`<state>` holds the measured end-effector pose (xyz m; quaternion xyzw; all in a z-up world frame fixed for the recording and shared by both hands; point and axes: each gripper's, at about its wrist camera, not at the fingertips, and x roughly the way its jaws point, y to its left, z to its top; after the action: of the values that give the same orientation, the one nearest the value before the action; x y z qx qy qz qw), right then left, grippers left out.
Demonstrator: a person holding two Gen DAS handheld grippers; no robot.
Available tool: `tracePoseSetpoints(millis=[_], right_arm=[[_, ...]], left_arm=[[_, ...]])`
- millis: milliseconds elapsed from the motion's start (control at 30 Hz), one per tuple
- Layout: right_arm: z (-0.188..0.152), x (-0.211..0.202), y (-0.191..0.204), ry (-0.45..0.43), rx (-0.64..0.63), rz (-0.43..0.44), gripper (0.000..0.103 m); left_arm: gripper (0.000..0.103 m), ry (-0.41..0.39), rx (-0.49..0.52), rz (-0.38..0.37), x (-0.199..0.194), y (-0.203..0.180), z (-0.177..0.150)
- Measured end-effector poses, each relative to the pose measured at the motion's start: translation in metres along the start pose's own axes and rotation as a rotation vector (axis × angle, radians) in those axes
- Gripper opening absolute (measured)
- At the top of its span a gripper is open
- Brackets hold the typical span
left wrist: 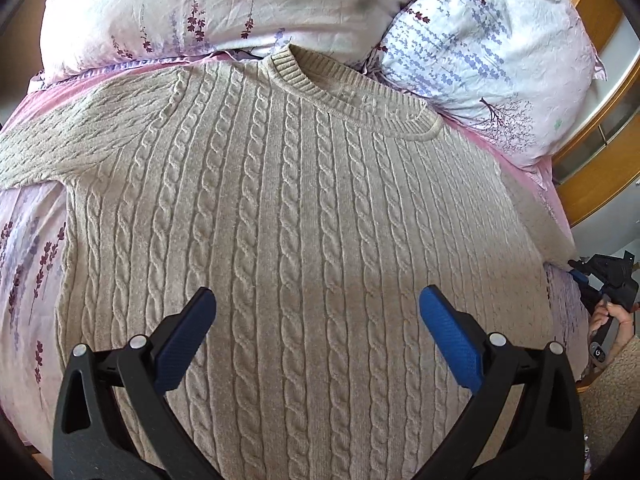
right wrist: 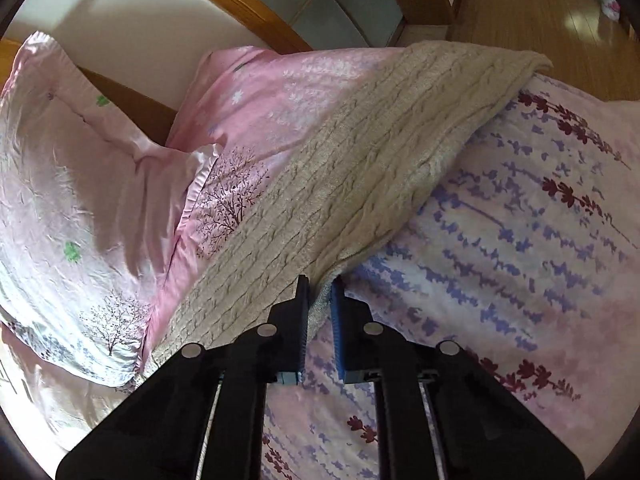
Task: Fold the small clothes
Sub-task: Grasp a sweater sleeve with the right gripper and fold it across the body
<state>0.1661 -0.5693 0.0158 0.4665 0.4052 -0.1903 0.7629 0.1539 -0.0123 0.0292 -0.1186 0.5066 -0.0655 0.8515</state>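
While the right claw point(right wrist: 320, 300) pinches the sweater point(left wrist: 304, 208) sleeve point(right wrist: 360, 168) stretching away from it, the released left claw point(left wrist: 318, 312) hovers over the body.

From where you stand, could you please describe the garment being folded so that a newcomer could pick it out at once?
Look at the bed with the pink, lavender-printed cover; below its two floral pillows a jumper lies spread flat. It is the only knitted piece there: beige cable-knit with a ribbed round collar, plain against the smooth printed bedding.

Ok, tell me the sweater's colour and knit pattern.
The sweater is beige cable knit, clearest in the left wrist view.
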Motion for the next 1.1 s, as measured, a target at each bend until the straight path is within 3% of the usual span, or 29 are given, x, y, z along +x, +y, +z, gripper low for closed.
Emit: tracePoseSetpoints(millis=[100,200,300,433,500,600,667,733,800,833,867,1033,1100], right_arm=[[-0.005,-0.017,0.030,-0.079,-0.123,0.018,0.010],[-0.019,-0.035,0.066,-0.110,-0.229,0.131,0.010],[-0.047,-0.047,0.104,-0.084,-0.337,0.263,0.010],[-0.115,-0.041,0.158,0.052,-0.502,0.419,0.010],[-0.151,-0.026,0.171,0.146,-0.557,0.446,0.010],[-0.206,0.018,0.179,0.328,-0.634,0.377,0.010],[-0.222,0.035,0.177,0.387,-0.659,0.313,0.012],[-0.218,0.036,0.170,0.405,-0.587,0.331,0.014],[-0.199,0.036,0.164,0.411,-0.489,0.376,0.031],[-0.189,0.034,0.160,0.389,-0.450,0.372,0.051],[-0.183,0.032,0.159,0.367,-0.419,0.373,0.060],[-0.142,0.038,0.128,0.299,-0.210,0.355,0.057],[-0.135,0.041,0.116,0.262,-0.183,0.319,0.047]], left_arm=[[0.101,-0.061,0.018,0.014,-0.009,0.000,0.001],[0.101,-0.088,0.018,0.016,-0.016,0.004,0.004],[0.101,-0.099,-0.009,-0.009,-0.019,0.012,0.008],[0.101,-0.140,-0.064,-0.049,-0.028,0.023,0.012],[0.101,-0.155,-0.075,-0.049,-0.031,0.025,0.013],[0.101,-0.167,-0.081,-0.050,-0.033,0.028,0.014],[0.101,-0.191,-0.085,-0.064,-0.037,0.030,0.012],[0.101,-0.200,-0.084,-0.080,-0.040,0.032,0.011],[0.101,-0.187,-0.078,-0.082,-0.040,0.034,0.012],[0.101,-0.180,-0.080,-0.085,-0.040,0.035,0.012],[0.101,-0.175,-0.088,-0.092,-0.039,0.036,0.012],[0.101,-0.160,-0.135,-0.121,-0.038,0.046,0.014],[0.101,-0.148,-0.157,-0.130,-0.038,0.052,0.015]])
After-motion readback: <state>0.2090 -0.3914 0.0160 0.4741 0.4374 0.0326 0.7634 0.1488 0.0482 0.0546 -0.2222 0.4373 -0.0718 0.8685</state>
